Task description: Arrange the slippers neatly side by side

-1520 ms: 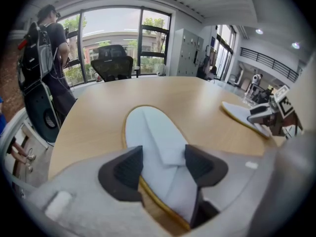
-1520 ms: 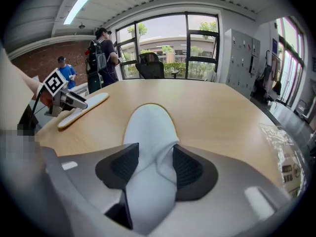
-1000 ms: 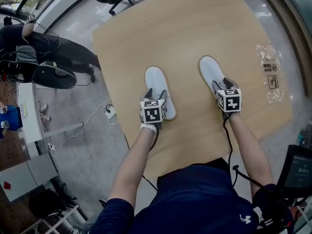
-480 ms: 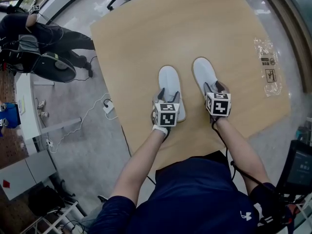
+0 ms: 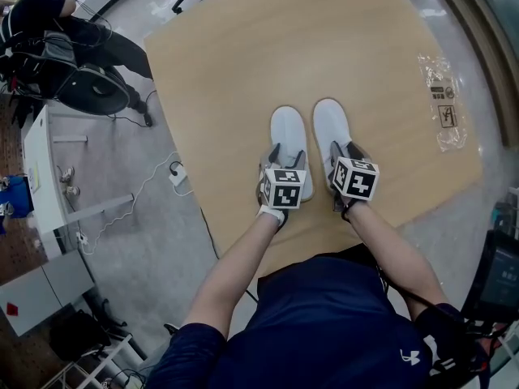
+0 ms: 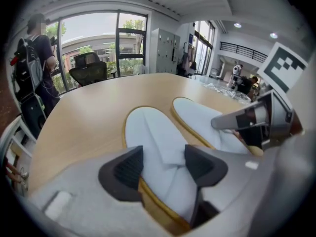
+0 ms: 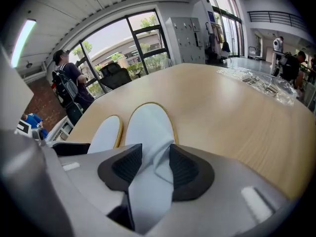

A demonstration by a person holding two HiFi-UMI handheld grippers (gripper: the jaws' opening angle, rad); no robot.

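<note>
Here the two white slippers lie side by side near the front edge of the wooden table (image 5: 324,39), close in front of the person. The left slipper (image 5: 289,136) and the right slipper (image 5: 330,128) both run lengthwise away from the person, toes toward the far side of the table and heels toward the body. Their long axes are nearly parallel, and their inner edges lie just beside each other with only a thin strip of wood showing between them. The right slipper's toe reaches slightly farther out than the left one's. The left gripper (image 5: 286,159) sits over the rear half of its slipper. In the left gripper view its two dark pads (image 6: 127,168) stand on either side of the upper band and press against it, and the yellow-edged sole runs down beneath them. The right gripper (image 5: 347,152) is at the back of the right slipper, with its jaws closing. In the right gripper view the white upper is bunched into a fold between the pads (image 7: 183,169), which pinch it. A clear plastic bag (image 5: 442,96) lies well apart near the table's right edge. A second ago the slippers were well apart, the right one angled with its toe toward the left. Half a second ago a plain gap was left between them, and now that gap has all but closed and both toes point the same way.
</note>
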